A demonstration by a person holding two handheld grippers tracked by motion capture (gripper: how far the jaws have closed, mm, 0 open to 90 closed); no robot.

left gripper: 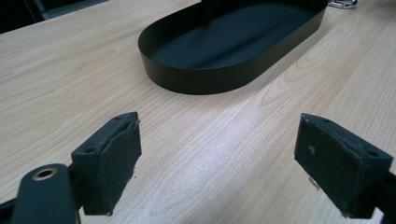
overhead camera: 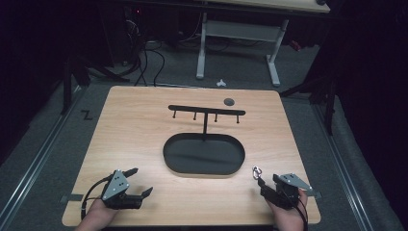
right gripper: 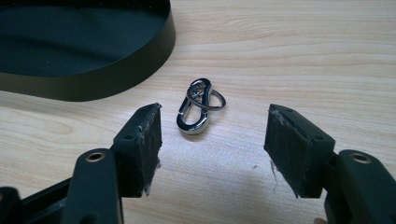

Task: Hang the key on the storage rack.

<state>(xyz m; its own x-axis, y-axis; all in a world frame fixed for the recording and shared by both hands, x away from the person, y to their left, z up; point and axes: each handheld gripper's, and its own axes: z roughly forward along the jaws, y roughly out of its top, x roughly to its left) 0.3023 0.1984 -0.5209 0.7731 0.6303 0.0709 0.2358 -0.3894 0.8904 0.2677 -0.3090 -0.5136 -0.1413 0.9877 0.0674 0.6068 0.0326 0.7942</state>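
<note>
- Right gripper (right gripper: 212,140) jaws apart, clip (right gripper: 198,106) lying flat just ahead: pads may skid it across table (right gripper: 303,42).
- Left gripper (left gripper: 217,163) jaws apart, empty; no help steadying.
- Tray (right gripper: 112,79) wall near; clip could slide against it.

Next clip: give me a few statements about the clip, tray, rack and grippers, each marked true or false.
1. The clip lies on the table, outside the tray. True.
2. The right gripper is shut on the clip. False: its jaws are open, the clip lying just ahead of them.
3. The left gripper is open with nothing between its jaws. True.
4. The clip hangs from the rack. False: the rack's pegs are bare.
5. Something lies in the tray. False: nothing is in it.
</note>
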